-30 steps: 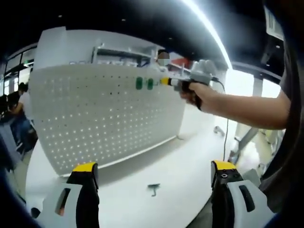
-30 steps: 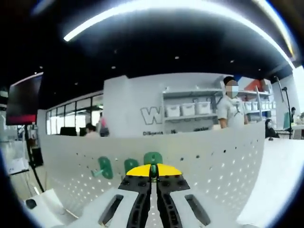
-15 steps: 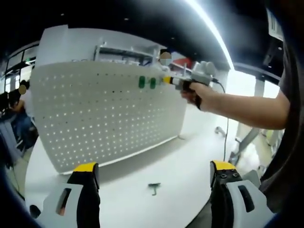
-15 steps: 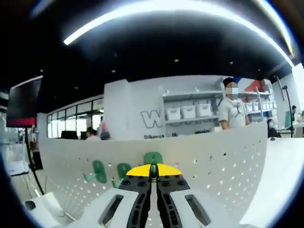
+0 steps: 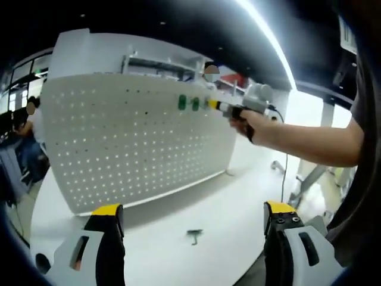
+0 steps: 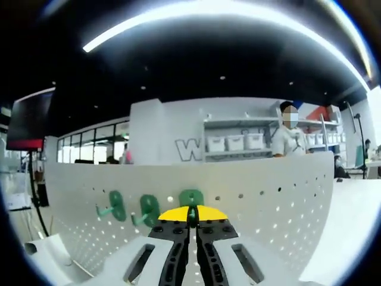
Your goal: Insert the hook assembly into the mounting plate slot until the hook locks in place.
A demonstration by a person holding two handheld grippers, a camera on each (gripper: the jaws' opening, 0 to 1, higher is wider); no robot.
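A white pegboard stands upright on the white table. Two green hooks sit near its top edge. The right gripper, held by a person's hand, reaches the board beside them. In the right gripper view, my right gripper is shut on a third green hook, pressed against the pegboard. Two mounted green hooks sit to its left. My left gripper hangs open over the table with nothing between its jaws.
A small dark metal hook lies on the table in front of the pegboard. Shelves with white bins and a standing person are behind the board. The person's forearm crosses the right side.
The right gripper view has shifted slightly, so the two mounted hooks now sit closer to the held one. The hand at the board has drifted a little right. The left gripper stays open.
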